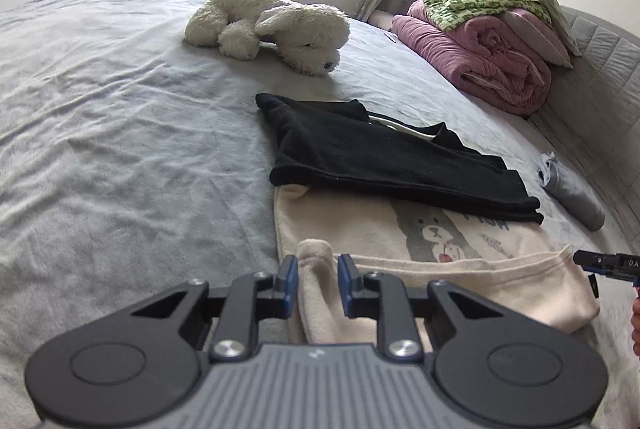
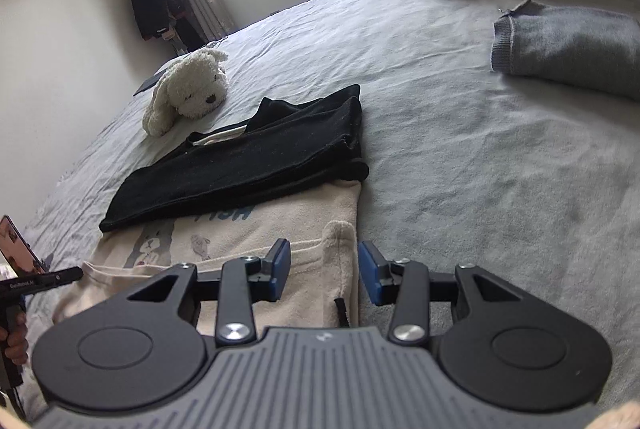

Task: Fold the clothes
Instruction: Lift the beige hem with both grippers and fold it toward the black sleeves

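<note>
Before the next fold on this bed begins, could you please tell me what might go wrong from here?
1. The folded black garment overlaps the far edge of the cream fleece top with a bear print; lifting the top could drag it out of shape.
2. The left hand-held gripper straddles only a bunched fold, with its jaws apart, so a grab may catch one layer.
3. The right hand-held gripper sits open at the top's corner and may miss.

1. The left gripper straddles a raised fold of the cream garment, its jaws parted.
2. A folded black garment overlaps the cream one's far edge.
3. A white plush dog lies on the grey bedsheet.
</note>
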{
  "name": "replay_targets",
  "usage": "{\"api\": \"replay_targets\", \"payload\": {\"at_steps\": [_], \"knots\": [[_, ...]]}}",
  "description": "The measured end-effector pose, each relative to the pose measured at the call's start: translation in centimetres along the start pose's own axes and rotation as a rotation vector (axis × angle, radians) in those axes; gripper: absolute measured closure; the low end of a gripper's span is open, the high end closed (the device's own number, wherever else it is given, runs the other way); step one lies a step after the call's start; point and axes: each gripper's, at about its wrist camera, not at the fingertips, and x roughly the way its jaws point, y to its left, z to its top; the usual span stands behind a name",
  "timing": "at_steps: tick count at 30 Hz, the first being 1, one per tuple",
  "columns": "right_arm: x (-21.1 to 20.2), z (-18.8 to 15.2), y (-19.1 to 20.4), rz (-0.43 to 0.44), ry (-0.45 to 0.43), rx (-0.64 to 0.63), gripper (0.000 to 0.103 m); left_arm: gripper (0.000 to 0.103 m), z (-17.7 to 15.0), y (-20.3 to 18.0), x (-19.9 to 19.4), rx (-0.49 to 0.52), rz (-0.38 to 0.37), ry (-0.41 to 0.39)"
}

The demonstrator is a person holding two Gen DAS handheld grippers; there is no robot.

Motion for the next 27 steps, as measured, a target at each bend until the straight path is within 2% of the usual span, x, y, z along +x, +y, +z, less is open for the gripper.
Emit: {"api": "replay_targets", "payload": {"at_steps": [4, 5, 6, 7, 19, 27], "knots": [[0.9, -0.5, 0.9, -0.045, -0.020, -0.066, 0.070, 0.092, -0.1, -0.7, 0.3, 0.043, 0.027, 0.000], [0.9, -0.5, 1.1, -0.054, -0.027, -0.076, 0.077, 0.094, 0.0, -0.8, 0.4, 0.048, 0.031, 0.002], [1.0, -0.6, 1.2, -0.063, -0.034, -0.086, 0.088, 0.095, 0.0, -0.9, 0.3, 0.051, 0.036, -0.010], [1.0, -0.6, 1.4, -0.071, -0.041, -0.096, 0.091, 0.095, 0.0, -1.1, 0.1, 0.054, 0.041, -0.024], [-1.3, -1.0, 2.8, -0.142, -0.247, -0.165, 0.095, 0.097, 0.5, -2.4, -1.7, 0.088, 0.107, -0.190], [-0.7, -0.1, 3.5, -0.207, -0.347, -0.216, 0.095, 0.097, 1.4, -3.0, -1.5, 0.082, 0.160, -0.276]]}}
